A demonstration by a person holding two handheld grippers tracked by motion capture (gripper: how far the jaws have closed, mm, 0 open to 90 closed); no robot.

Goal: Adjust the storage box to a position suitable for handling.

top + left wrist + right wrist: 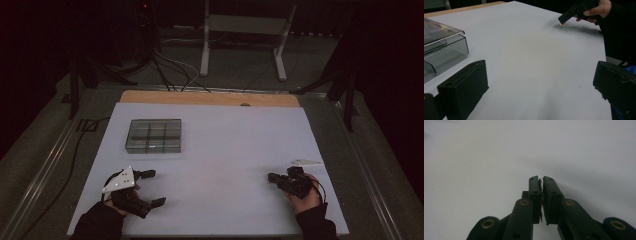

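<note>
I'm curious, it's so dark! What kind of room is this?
Probably a lab or recording workshop: a white table with a clear compartment box, loose cables on the floor, and a metal stand behind.

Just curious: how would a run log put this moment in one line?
left gripper: open | right gripper: shut, apart from compartment box | white table

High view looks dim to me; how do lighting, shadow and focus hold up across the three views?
High view: dark surroundings, only the white table sheet is lit, and the clear compartment box reads murky. Left gripper view: brighter, with a soft shadow under the right gripper and a small glint at its tip. Right gripper view: the shut jaws are sharp against a plain, evenly lit sheet.
</note>
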